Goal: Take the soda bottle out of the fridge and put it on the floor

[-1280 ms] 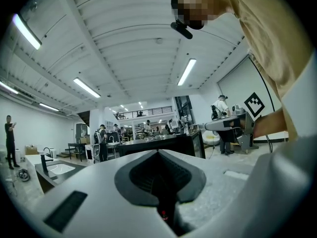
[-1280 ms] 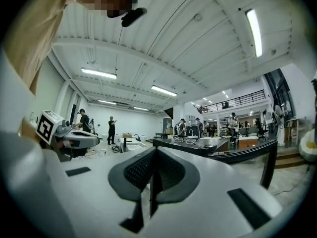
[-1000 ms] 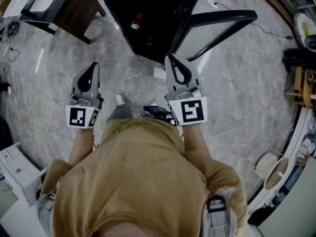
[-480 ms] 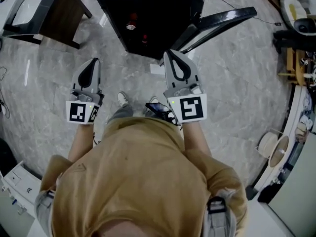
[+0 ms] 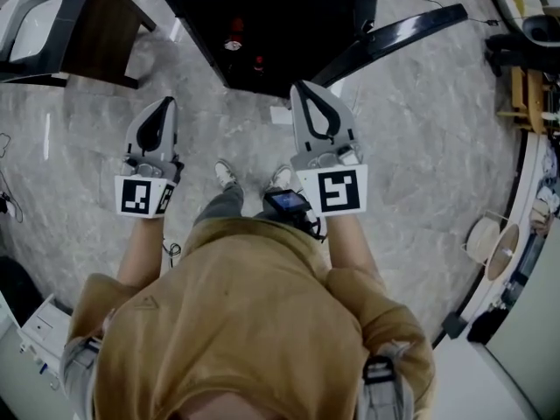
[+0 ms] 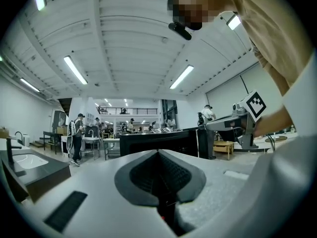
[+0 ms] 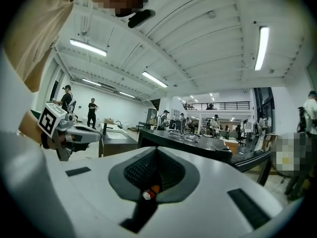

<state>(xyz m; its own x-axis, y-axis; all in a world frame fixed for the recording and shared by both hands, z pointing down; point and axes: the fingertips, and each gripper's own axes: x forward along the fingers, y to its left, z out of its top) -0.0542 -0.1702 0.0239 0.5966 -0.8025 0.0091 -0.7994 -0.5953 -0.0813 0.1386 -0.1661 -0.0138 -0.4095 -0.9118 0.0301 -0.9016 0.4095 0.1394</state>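
Observation:
A low black fridge (image 5: 289, 24) stands on the grey floor ahead of me, its door (image 5: 394, 33) swung open to the right. Inside it, in the dark, I make out a small red-and-white bottle (image 5: 233, 42) and a second red item (image 5: 259, 62). My left gripper (image 5: 162, 105) hangs shut and empty over the floor, left of the fridge's front. My right gripper (image 5: 306, 90) is shut and empty too, its tip just short of the fridge opening. In the right gripper view (image 7: 157, 148) a small red bottle (image 7: 147, 193) shows through the slot below the closed jaws. The left gripper view (image 6: 158, 152) shows the jaws meeting.
A dark counter with a white sink (image 5: 52, 33) stands at the far left. A white slip of paper (image 5: 280, 115) lies on the floor by the fridge. A white box (image 5: 39, 331) sits at the lower left, and cable spools (image 5: 490, 243) line the right wall.
The fridge and the counter have slid up and left in the head view as the person steps closer. Both grippers stay shut and keep their place in front of the body.

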